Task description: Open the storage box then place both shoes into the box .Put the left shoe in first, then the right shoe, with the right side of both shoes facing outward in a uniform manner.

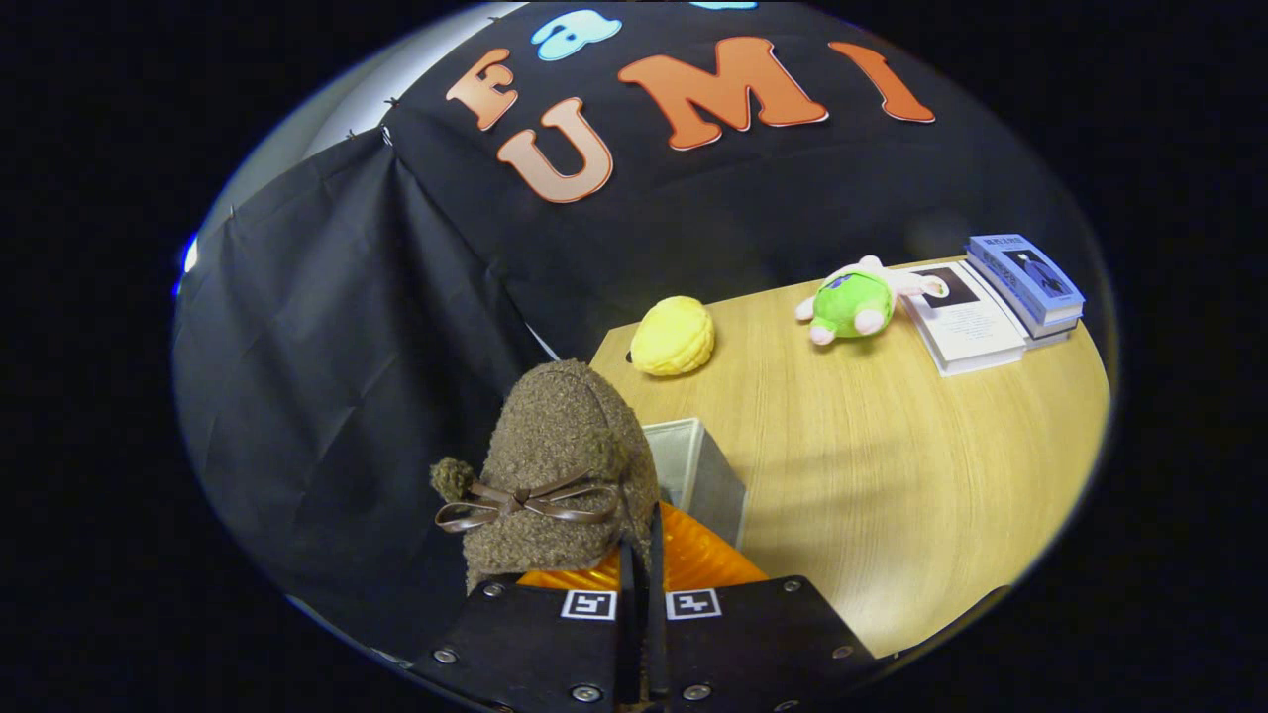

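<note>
Gripper (pixel 639 584) jaws narrow, clamped on rim of fuzzy brown boucle shoe (pixel 565 465), leather bow across it, toe pointing 12 o'clock. Grey fabric storage box (pixel 708 475), boxy, just beyond at 1 o'clock on wood-grain table (pixel 892 475). Farther: bumpy yellow plush (pixel 674 337), green plush toy (pixel 852 302), stacked books (pixel 1001 297) at 2 o'clock.

Lighting even and moderate from overhead. The desk (pixel 892 446) is well lit, with soft shadows and faint glare. Strong fisheye bending toward the edges. Focus sharp centrally; near tool (pixel 641 594) slightly soft, fingers closed together.
</note>
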A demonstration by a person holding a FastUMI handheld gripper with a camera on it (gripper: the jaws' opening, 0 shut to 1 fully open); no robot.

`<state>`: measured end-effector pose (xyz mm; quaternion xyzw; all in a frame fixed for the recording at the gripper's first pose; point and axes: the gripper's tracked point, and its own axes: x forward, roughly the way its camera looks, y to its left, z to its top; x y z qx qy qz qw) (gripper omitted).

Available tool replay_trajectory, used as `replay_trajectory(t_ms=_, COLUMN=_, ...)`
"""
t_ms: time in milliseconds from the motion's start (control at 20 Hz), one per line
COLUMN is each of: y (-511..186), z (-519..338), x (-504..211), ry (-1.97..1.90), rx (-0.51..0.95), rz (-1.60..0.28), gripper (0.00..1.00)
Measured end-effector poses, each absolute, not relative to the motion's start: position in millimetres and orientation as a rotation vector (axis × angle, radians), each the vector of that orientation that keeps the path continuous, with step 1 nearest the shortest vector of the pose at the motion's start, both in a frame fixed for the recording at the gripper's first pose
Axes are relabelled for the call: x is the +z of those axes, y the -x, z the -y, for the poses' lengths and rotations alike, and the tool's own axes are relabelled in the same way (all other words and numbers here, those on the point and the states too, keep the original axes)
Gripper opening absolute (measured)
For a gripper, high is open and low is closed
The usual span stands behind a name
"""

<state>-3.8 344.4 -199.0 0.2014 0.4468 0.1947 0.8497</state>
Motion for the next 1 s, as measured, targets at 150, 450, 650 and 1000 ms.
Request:
replay_trajectory(t_ms=150, y=4, z=-369, x=-205, ry=-0.415, rx=0.421, rz=-0.96, gripper=0.04)
replay_trajectory(t_ms=450, y=0, z=-397, x=-243, ry=-0.358, rx=0.382, rz=-1.029, gripper=0.04)
replay_trajectory(t_ms=650, y=6, z=-391, x=-267, ry=-0.287, rx=0.324, rz=-1.072, gripper=0.05)
replay_trajectory(t_ms=1000, y=17, z=-393, x=-246, ry=-0.26, rx=0.359, rz=-1.027, gripper=0.41)
